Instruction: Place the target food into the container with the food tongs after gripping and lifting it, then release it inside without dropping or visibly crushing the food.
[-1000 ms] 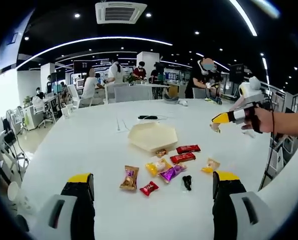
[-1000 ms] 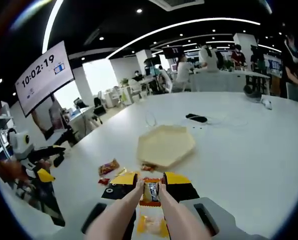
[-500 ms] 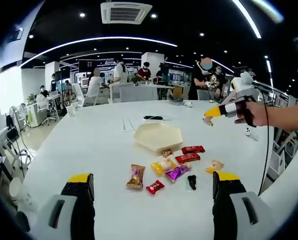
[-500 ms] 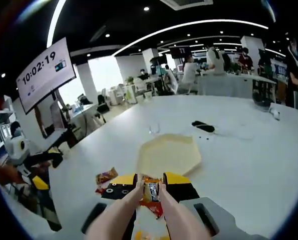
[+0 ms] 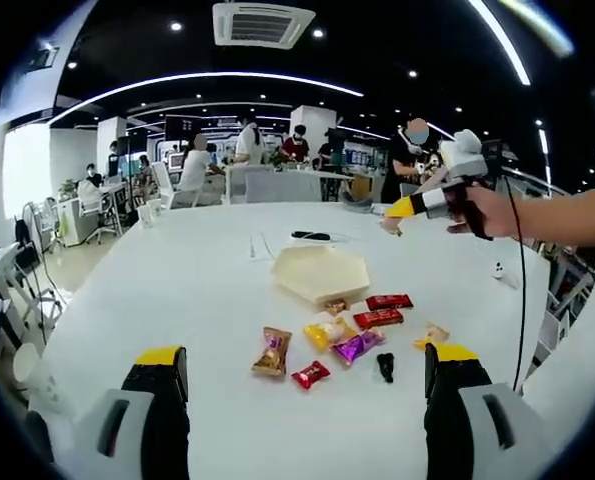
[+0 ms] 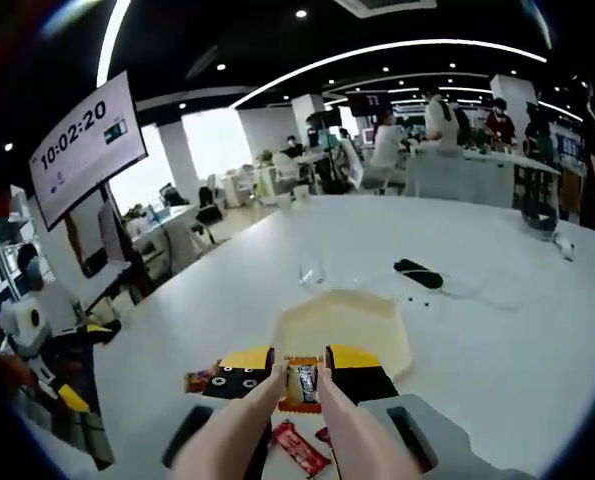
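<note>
The right tool (image 6: 300,382) holds pink tongs (image 6: 239,430) squeezed between its jaws, and the tong tips pinch a small orange-edged snack packet (image 6: 300,381). Over the last second this tool has risen and travelled forward: the cream hexagonal container (image 6: 349,322) now lies just beyond and below the packet in the right gripper view, where earlier it sat further ahead, and the loose red packets (image 6: 299,447) have slid under the jaws. In the left gripper view the right tool (image 5: 401,207) has climbed from beside the container's far edge to high above the tabletop (image 5: 177,300), carried by a hand (image 5: 474,208). I judge the lift done and the carry nearly over; what remains is lowering the food over the container (image 5: 321,273) and easing the tongs apart gently.

The left tool (image 5: 299,385) stands wide, its jaws well apart and holding nothing, hovering near the tabletop edge. Its view has drifted a little, so the scattered snacks (image 5: 329,338) sit slightly differently in the picture, but they look unmoved between the container and the jaws. The wall clock (image 6: 79,145) has ticked on one second
</note>
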